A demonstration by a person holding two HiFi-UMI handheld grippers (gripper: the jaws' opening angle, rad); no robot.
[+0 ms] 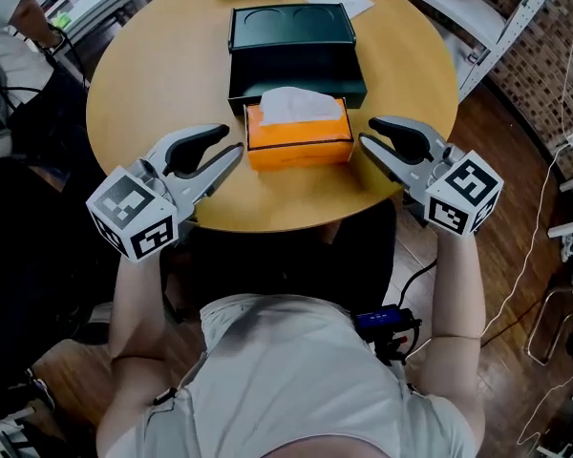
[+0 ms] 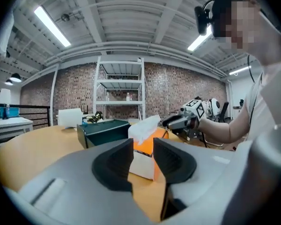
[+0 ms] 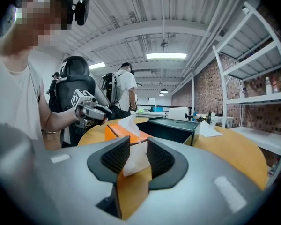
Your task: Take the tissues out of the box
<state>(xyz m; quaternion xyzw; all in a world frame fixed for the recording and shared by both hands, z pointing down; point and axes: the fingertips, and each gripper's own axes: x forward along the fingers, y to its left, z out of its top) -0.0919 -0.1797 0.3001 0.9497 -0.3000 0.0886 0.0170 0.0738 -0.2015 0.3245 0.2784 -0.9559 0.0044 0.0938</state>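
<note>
The tissue box (image 1: pixel 299 141) sits on the table (image 1: pixel 153 84) between the two claws, just ahead of each one's tips and touching neither, with a white tissue (image 1: pixel 294 105) standing up out of its top slot. The left claw (image 1: pixel 231 143) is half open with nothing between its jaws; in the left gripper view the box's end is framed in the gap but lies beyond the tips. The right claw (image 1: pixel 367 132) is likewise partly open and empty, and the box end shows through its gap in the same way. A dark green case (image 1: pixel 291 41) lies past the box, on the far side from both claws. To do this step well, I would let one claw steady the box, pressing lightly against the nearer end or down on the top edge, so the light cardboard does not lift or slide. The other claw should rise above the slot, come down over the upright tissue, and close on the loose peak well above the cardboard, not on the box rim. The pull is probably best straight up and slow, since a sideways tug may tear the sheet or drag the box toward the table edge on the person's side.
</note>
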